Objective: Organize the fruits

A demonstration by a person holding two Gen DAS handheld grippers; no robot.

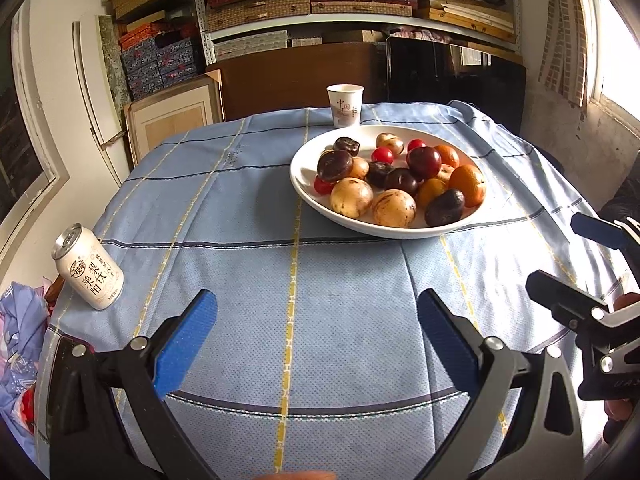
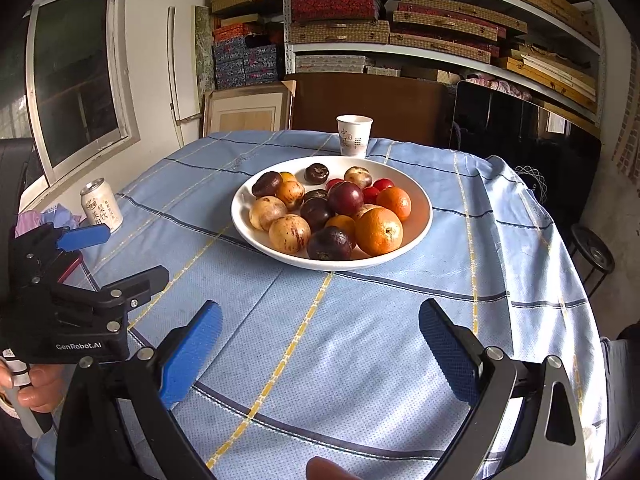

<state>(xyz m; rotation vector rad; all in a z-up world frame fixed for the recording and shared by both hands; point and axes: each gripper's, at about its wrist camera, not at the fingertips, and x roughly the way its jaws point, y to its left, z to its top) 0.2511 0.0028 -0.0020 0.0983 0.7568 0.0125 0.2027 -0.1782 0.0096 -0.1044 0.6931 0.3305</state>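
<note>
A white plate (image 1: pixel 304 168) (image 2: pixel 240 208) on the blue checked tablecloth holds several fruits: oranges (image 2: pixel 378 231), dark purple fruits (image 1: pixel 423 161), tan speckled fruits (image 1: pixel 352 197) and small red ones (image 1: pixel 382 155). My left gripper (image 1: pixel 318 308) hovers open over bare cloth in front of the plate, nothing between its blue pads. It also shows at the left edge of the right wrist view (image 2: pixel 120 254). My right gripper (image 2: pixel 320 318) is open and empty, short of the plate. The left wrist view catches it at the right edge (image 1: pixel 560 252).
A paper cup (image 1: pixel 345 105) (image 2: pixel 354 135) stands just behind the plate. A drink can (image 1: pixel 90 267) (image 2: pixel 102 204) stands near the table's left edge, by crumpled cloth (image 1: pixel 18 336). Shelves of boxes, a dark chair and framed boards stand behind the table.
</note>
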